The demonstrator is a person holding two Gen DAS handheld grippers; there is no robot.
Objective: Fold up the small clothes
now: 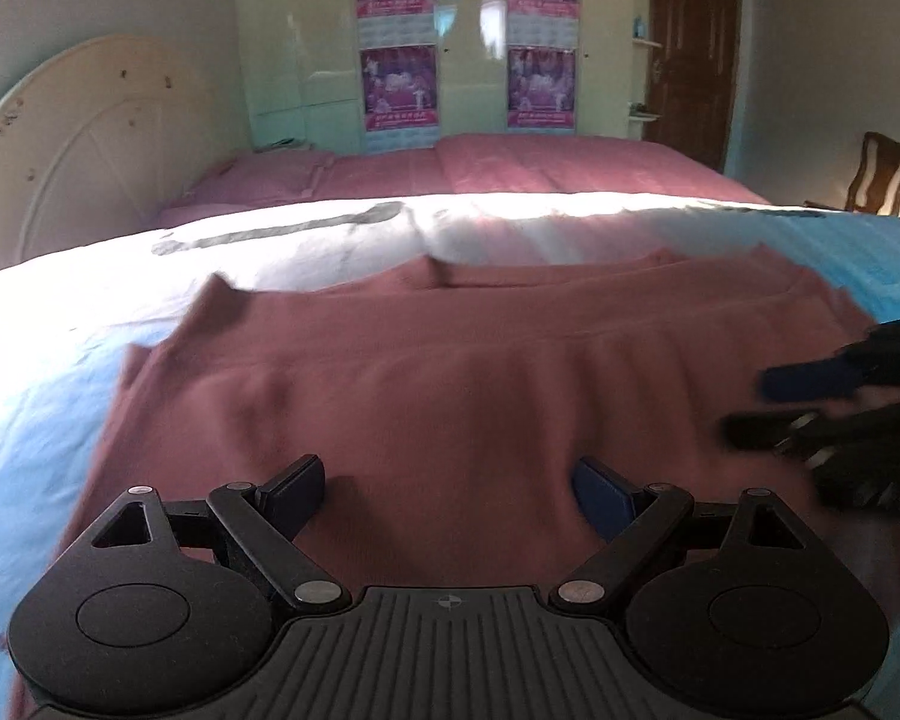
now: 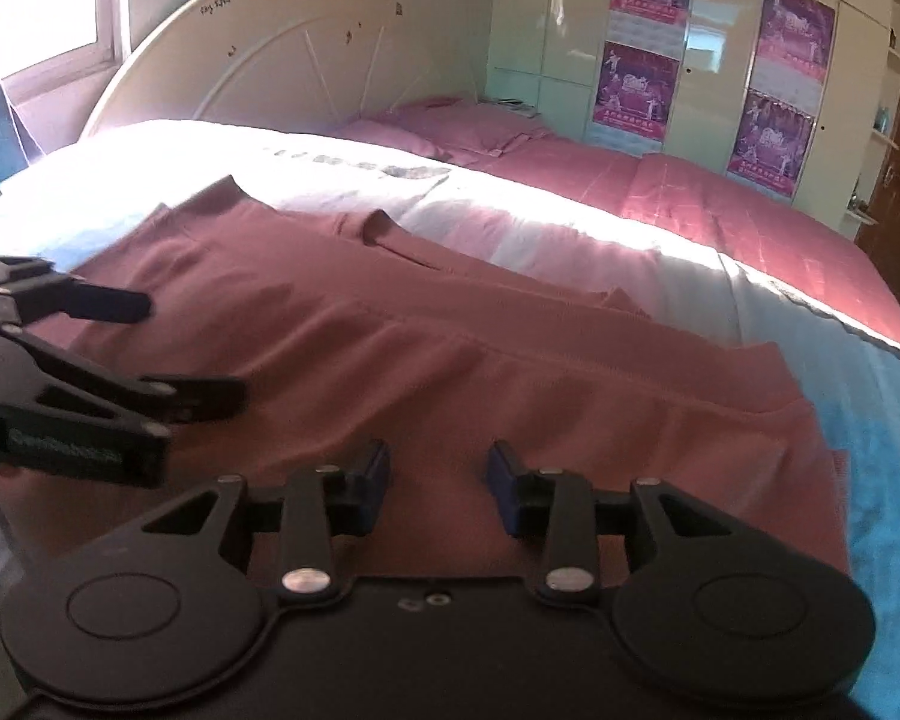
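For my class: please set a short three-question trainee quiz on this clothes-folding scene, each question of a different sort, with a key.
1. True or false: the left gripper is clamped on the garment.
2. The garment lies on: A a chair, B the bed, C the floor?
3. Fill in: the right gripper has ____ between its fingers.

Key: 1 false, its jaws stand wide apart over the cloth. 2 B. 3 nothing.

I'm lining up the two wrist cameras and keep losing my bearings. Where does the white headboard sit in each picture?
Left wrist view: the headboard is at the upper left, behind the bed.
Right wrist view: the headboard is at the upper middle-left, right of the window.
Shared landmark: the purple posters on the wardrobe doors, right of the headboard in both.
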